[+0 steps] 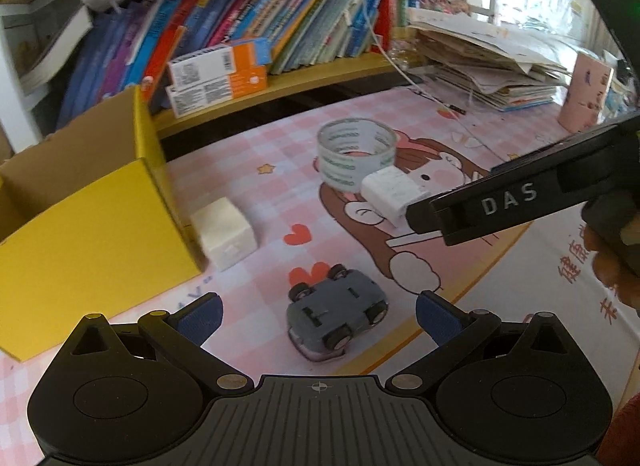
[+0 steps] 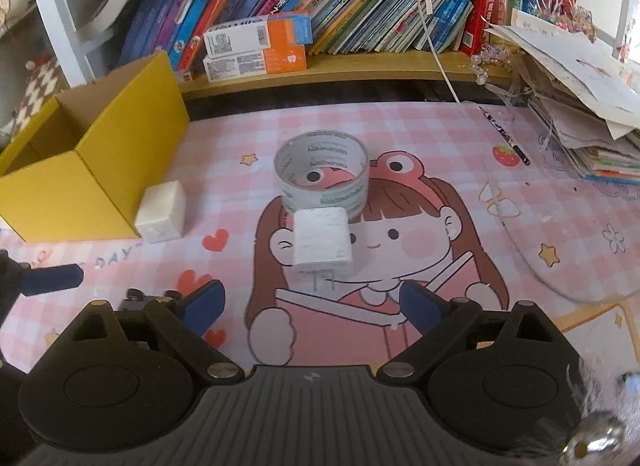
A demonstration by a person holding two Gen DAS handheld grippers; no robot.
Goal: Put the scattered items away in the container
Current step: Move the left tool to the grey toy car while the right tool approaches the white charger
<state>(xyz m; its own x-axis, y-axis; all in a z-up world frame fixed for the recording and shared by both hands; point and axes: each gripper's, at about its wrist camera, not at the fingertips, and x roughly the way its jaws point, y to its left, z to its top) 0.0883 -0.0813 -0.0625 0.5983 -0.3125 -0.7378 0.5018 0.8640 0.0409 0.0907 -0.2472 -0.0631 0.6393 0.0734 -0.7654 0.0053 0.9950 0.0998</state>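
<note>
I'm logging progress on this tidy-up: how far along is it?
Nothing looks packed yet: the visible part of the yellow box is empty. In hand: nothing; the open left tool frames the toy car, the open right tool faces the charger. The tape roll and white block also remain.

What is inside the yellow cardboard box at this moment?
The yellow cardboard box is open at the top. Only bare brown inner walls are seen in both views. Its near wall hides the bottom, so I cannot tell whether something lies inside.
</note>
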